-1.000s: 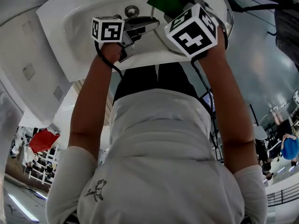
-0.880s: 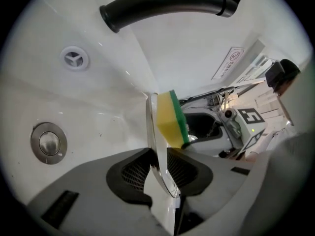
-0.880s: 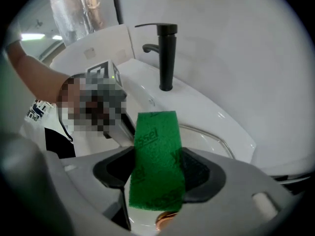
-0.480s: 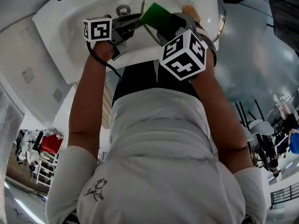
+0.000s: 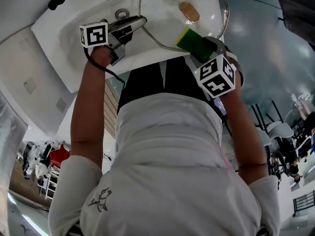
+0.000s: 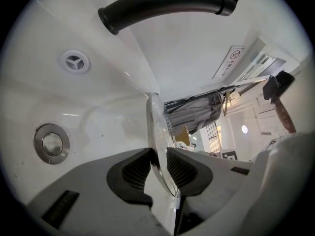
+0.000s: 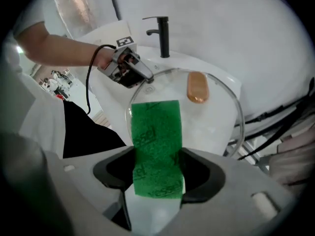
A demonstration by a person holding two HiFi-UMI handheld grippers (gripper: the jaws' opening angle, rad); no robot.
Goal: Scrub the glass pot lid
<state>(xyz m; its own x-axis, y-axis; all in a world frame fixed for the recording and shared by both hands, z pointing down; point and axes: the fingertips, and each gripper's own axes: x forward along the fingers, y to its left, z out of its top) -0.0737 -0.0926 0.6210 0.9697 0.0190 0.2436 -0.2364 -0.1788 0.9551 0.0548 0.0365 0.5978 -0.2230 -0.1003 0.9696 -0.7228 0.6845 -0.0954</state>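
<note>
One gripper (image 6: 158, 157) pinches the thin round glass lid (image 6: 156, 119)

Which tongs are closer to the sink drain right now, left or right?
Left. The left tongs clamp the lid's rim close to the drain; the right tongs, holding the sponge, sit across the lid, farther off.
</note>
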